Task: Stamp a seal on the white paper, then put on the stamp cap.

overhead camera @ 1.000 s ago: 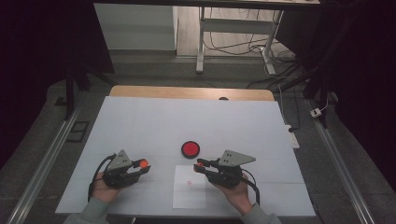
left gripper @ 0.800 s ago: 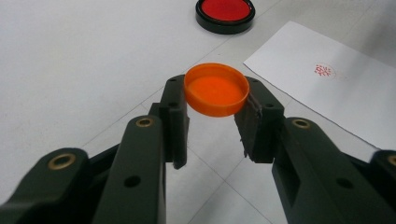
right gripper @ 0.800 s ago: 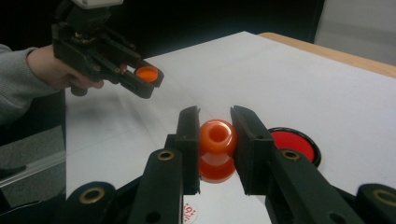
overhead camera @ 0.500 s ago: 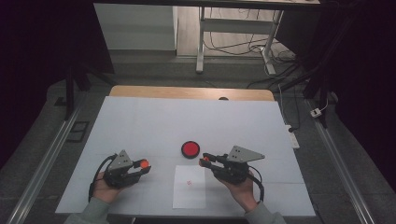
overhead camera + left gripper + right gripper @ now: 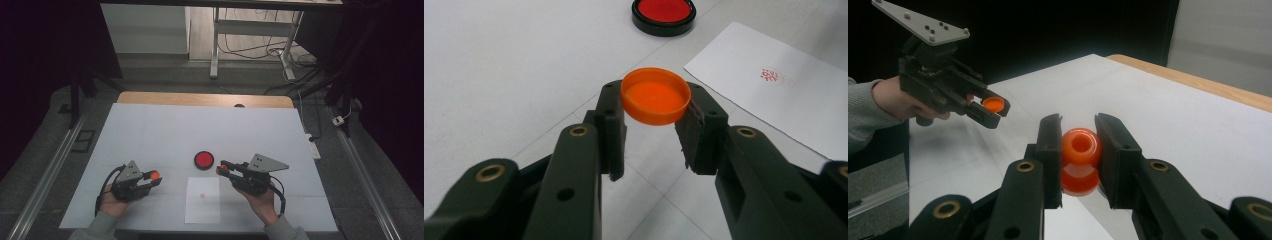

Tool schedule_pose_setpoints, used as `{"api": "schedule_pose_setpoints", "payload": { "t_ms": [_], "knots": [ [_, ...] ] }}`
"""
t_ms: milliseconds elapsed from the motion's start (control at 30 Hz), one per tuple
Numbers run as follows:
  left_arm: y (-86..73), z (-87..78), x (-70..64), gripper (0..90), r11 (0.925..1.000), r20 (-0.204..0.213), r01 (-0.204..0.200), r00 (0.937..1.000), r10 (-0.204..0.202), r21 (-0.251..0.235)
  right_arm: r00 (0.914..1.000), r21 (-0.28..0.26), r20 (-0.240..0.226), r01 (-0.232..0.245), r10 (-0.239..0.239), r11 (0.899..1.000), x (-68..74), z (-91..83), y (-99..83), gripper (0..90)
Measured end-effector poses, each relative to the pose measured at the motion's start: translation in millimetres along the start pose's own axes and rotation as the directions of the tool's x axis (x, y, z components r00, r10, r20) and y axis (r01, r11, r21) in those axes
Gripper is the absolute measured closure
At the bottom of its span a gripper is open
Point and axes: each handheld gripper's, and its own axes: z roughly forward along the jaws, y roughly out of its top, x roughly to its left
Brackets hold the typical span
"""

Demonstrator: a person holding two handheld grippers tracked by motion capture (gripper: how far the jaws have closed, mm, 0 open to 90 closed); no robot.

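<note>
Glossy orange plastic cap point(image 5: 655, 95); matt white paper sheet point(image 5: 774, 90).

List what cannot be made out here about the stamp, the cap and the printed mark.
- Orange plastic stamp in the right tool: its printing face is hidden below the jaws in the right gripper view.
- Red printed mark on the white paper sheet: too small and blurred to read.
- Round orange cap in the left tool: its underside is hidden in the left gripper view.
</note>
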Motion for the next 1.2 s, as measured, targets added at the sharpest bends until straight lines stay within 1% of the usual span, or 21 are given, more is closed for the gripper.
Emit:
{"api": "schedule_pose_setpoints", "payload": {
  "t_ms": [133,367,433,533,667,867,1200],
  "knots": [
    [1.6,0.8,-1.8,64.6,1.0,0.002,-0.007,1.0,0.007,-0.002,1.0,0.001,0.001,0.001,-0.001,1.0,-0.4,-0.1,-0.3,72.0],
    [3.9,2.0,-2.5,64.6,1.0,0.002,-0.004,1.0,0.005,-0.006,1.0,0.002,0.001,0.002,-0.002,1.0,-0.8,0.3,-0.4,72.0],
    [9.0,5.6,-5.9,64.7,0.9999,0.012,-0.009,0.9999,0.009,-0.012,1.0,0.003,0.001,0.002,-0.002,1.0,-0.9,0.8,-0.4,72.0],
    [17.9,11.8,-13.6,64.6,0.9994,0.038,-0.029,0.9988,0.03,-0.02,1.0,0.003,0.004,0.004,-0.004,1.0,-1.9,0.7,-0.1,72.0],
    [26.0,17.3,-20.7,64.7,0.9988,0.064,-0.038,0.9972,0.04,-0.029,1.0,0.002,0.008,0.001,-0.001,1.0,-3.7,-0.4,-0.6,72.0],
    [36.1,23.2,-30.8,64.7,0.9972,0.081,-0.063,0.9945,0.066,-0.04,1.0,0.007,0.006,0.0,0.0,1.0,-4.1,0.0,-1.6,72.0],
    [45.0,28.7,-36.9,64.7,0.9954,0.101,-0.083,0.991,0.088,-0.048,1.0,0.011,0.002,-0.004,0.004,1.0,-3.8,2.4,-2.0,72.0]
  ]
}}
